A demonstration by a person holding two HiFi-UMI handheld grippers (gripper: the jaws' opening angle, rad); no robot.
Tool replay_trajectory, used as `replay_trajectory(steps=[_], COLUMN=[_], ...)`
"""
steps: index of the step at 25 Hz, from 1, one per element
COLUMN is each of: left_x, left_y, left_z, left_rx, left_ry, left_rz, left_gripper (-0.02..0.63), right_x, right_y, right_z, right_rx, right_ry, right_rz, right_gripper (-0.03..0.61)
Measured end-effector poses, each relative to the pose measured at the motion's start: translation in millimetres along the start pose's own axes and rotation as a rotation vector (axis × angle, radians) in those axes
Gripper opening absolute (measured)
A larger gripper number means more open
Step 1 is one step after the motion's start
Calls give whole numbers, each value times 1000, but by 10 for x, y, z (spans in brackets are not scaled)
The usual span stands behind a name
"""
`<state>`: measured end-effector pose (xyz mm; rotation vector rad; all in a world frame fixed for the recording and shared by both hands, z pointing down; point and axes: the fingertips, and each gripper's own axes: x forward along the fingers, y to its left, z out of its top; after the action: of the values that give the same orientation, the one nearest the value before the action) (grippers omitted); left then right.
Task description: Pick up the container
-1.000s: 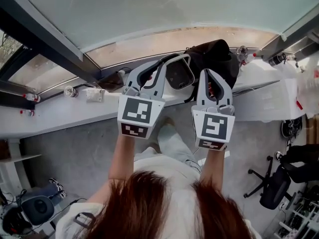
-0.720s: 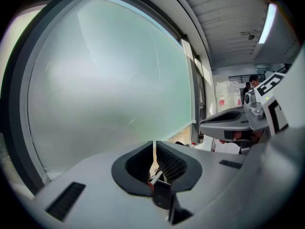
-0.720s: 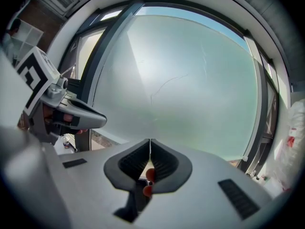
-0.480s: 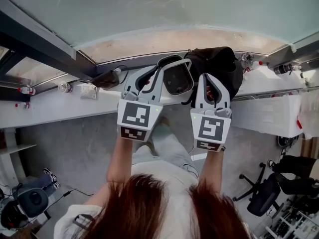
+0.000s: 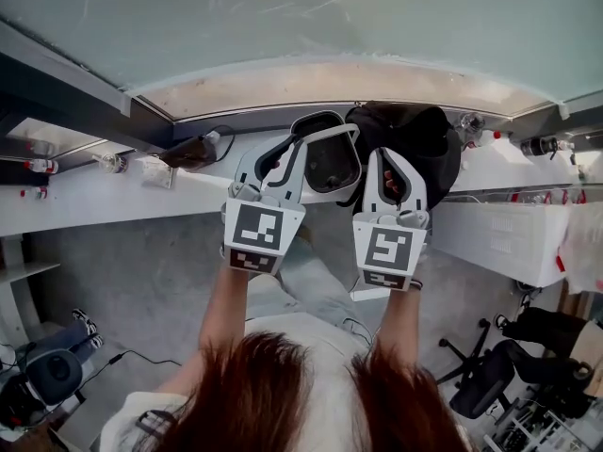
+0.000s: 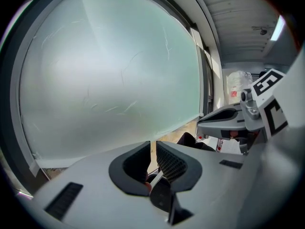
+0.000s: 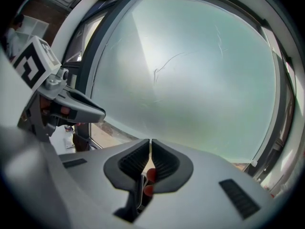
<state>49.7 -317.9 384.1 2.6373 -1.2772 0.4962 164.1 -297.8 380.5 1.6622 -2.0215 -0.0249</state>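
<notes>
The container (image 5: pixel 325 158), grey with a white rim and a dark inside, hangs between my two grippers above the white counter's (image 5: pixel 113 196) front edge. My left gripper (image 5: pixel 285 149) is shut on its left rim. In the left gripper view the thin white rim (image 6: pixel 157 177) sits pinched between the ribbed pads (image 6: pixel 170 163), with the dark bowl below. My right gripper (image 5: pixel 385 154) is shut at the container's right side. In the right gripper view a thin white edge (image 7: pixel 141 187) runs down between its closed pads (image 7: pixel 162 160). Both grippers point towards the frosted window.
A black bag (image 5: pixel 419 135) lies on the counter just behind the container. Small bottles (image 5: pixel 471 125) and a dark device (image 5: pixel 188 151) with a cable also sit on the counter. A white shelf (image 5: pixel 509 238) runs at the right, an office chair (image 5: pixel 485 384) below.
Both grippers and the container between them have sunk slightly and drawn closer together in the head view. The jaws have stayed shut.
</notes>
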Motion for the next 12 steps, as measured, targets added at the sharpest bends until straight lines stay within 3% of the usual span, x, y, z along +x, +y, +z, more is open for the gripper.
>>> replay_trajectory(steps=[12], left_x=[432], left_y=[61], left_z=[-421], left_rx=[-15], left_ry=[39], left_rz=[43], left_gripper=[26], right_x=[518], right_y=[-29], right_z=[-444], right_rx=[-88], right_ry=[72], right_rz=[87], right_gripper=[27])
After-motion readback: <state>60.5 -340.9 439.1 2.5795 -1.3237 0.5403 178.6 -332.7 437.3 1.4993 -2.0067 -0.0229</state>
